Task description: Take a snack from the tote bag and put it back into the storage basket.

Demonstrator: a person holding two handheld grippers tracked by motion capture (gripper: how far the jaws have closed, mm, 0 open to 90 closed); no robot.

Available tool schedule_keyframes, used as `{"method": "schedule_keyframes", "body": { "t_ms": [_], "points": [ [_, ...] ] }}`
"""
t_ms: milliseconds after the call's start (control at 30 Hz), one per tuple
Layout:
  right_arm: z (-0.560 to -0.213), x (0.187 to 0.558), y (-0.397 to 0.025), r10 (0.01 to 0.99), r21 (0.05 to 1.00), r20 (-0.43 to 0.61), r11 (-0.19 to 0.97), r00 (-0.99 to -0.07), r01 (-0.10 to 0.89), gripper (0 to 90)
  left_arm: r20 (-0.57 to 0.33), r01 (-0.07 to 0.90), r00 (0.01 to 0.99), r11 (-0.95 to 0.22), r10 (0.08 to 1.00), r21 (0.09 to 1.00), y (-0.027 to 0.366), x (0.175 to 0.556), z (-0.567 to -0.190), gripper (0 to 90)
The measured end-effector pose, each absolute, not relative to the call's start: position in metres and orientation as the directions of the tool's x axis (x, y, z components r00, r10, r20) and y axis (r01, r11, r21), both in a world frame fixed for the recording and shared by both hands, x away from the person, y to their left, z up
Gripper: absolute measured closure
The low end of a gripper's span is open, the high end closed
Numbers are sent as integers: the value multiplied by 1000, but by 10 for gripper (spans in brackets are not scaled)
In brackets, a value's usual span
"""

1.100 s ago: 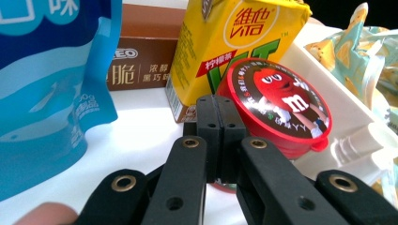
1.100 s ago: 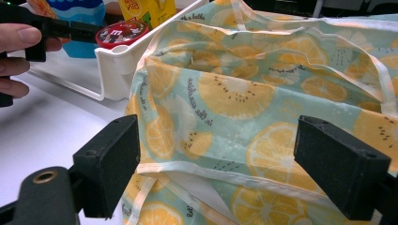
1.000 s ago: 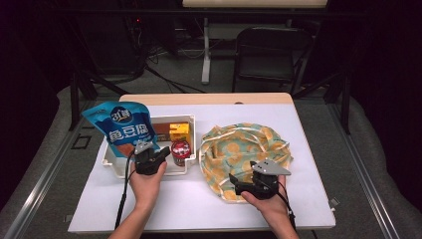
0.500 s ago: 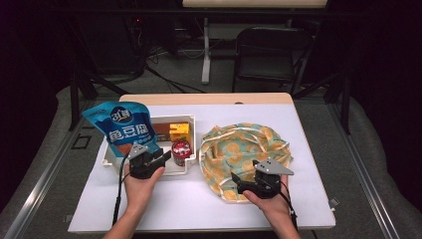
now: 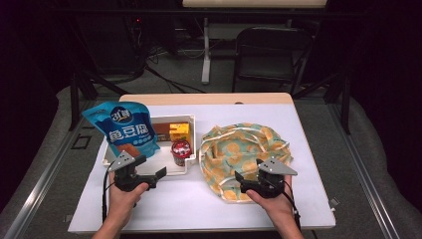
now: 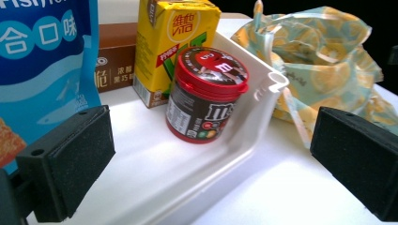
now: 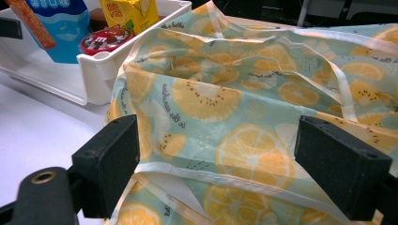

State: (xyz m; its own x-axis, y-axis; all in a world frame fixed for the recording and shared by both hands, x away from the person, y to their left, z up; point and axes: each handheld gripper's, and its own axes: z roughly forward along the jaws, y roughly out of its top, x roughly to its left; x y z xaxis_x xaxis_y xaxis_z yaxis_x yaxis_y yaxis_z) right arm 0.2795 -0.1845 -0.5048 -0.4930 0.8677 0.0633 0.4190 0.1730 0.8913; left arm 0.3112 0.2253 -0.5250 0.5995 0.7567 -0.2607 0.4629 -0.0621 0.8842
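From the left, my left gripper [image 5: 158,174] hangs just outside the near wall of the white tray [image 5: 185,167], jaws wide open and holding nothing; in the left gripper view the candy jar [image 6: 206,93] stands between the two pads, a little further away, in the near right corner of the tray. I judge this jar is the thing to take. It looks like a stiff plastic cylinder with a red lid, upright, so its long axis is vertical and the lid points up. It should be rather light, but the wall is glossy and may slip, so I would close on the middle of the body, under the lid rim, not on the lid. The tray wall is close beside it, so one jaw has little room there. Behind the jar the yellow carton [image 6: 176,47] stands almost touching it, and the blue pouch [image 5: 127,130] leans at the left of the tray. On the right the bag [image 5: 244,149] of thin fruit-print cloth lies flat and crumpled on the table, touching the tray. It is soft and will fold under any push; its open rim with the tape edge faces me. My right gripper [image 5: 240,178] is at this near edge, jaws wide open over the cloth, gripping nothing yet.
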Motion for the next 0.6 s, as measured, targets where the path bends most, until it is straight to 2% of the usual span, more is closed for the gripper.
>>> {"method": "schedule_keyframes", "body": {
  "t_ms": [600],
  "points": [
    [-508, 274, -201, 881, 886, 44, 183, -470, 427, 138, -224, 446, 623, -105, 750, 889, 235, 283, -521, 1]
  ]
}}
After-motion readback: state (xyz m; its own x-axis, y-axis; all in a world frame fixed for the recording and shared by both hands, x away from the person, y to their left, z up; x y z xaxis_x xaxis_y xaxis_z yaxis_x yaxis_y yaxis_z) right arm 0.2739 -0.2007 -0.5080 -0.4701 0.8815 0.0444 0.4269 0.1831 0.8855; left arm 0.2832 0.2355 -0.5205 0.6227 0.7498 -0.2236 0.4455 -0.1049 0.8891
